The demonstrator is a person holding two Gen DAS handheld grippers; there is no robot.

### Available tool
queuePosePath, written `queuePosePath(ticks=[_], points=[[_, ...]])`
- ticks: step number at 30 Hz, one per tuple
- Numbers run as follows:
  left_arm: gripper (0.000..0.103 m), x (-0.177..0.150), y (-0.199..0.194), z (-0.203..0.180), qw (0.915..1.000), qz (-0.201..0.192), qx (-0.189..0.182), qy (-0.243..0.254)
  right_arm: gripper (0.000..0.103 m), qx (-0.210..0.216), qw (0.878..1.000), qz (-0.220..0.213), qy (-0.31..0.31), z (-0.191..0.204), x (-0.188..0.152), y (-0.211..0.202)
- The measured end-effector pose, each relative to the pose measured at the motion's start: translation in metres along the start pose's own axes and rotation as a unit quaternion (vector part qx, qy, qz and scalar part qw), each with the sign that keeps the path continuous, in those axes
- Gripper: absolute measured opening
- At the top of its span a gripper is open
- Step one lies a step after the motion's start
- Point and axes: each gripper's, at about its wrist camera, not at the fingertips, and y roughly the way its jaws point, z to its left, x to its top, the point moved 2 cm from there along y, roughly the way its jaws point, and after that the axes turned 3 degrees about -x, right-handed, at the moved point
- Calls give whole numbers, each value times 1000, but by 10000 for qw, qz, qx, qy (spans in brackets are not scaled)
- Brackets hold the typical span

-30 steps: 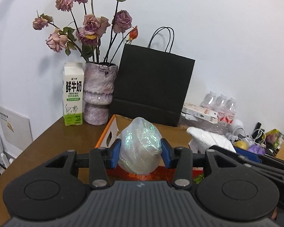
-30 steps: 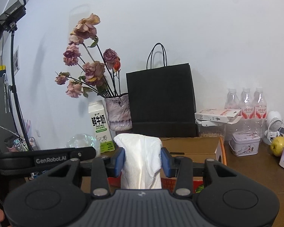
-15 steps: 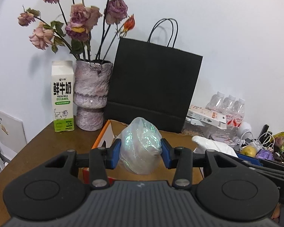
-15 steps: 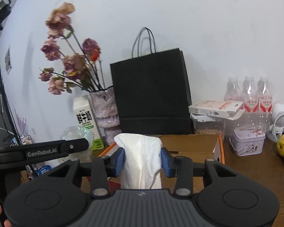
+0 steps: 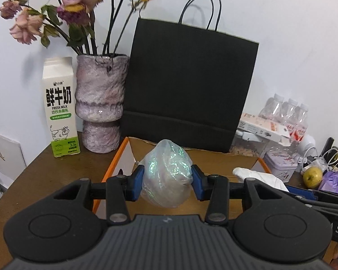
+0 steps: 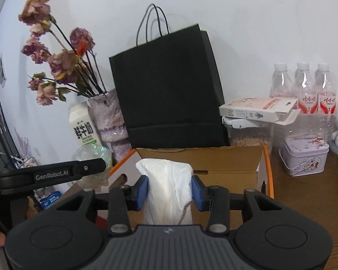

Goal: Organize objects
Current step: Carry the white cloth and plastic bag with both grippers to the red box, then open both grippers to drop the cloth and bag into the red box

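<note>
Both hand-held grippers loaded, box just ahead and below.

Left hand-held gripper (image 5: pixel 167 183): blue pads partly closed, pinching an iridescent plastic bundle (image 5: pixel 166 175) w/ its bulk sticking up past the pads. Right hand-held gripper (image 6: pixel 169 190): similar narrow gap, clamped on a white cloth (image 6: pixel 167 189), long axis running fwd along the fingers, tail hanging under. Open cardboard box (image 6: pixel 247 157) w/ orange edges sits on the bench (image 5: pixel 40 175), in front of the black paper bag (image 5: pixel 187 85). Both loads lie over the box's near edge, pointing at its cavity. Left seems nearer the box's left wall, right more central; neither clearly closer. Next prob: lower in, release.
</note>
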Motion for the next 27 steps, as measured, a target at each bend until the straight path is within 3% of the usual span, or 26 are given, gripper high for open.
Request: queuePosePath(ticks=[15,16,18,20,23,27], points=[[47,-19,43,3,9996,-72,236,114,42,-127,9974,-170,687,-31,-15,40],[51,-19,43,3,9997,-78,224,113,44,-144,9974,-173,682,-31,-15,41],[70,-19,42,3,9996,-132,220,99,62,-204,9975,-181,645,-31,-15,42],[103,-18,40,3,9994,-247,242,82,72,-319,9977,-206,563,-30,-15,41],[103,-17,37,3,9985,-373,388,117,90,-509,9972,-299,457,-28,-14,39],[103,-17,39,5,9987,-297,404,69,93,-593,9968,-363,406,-28,-12,35]])
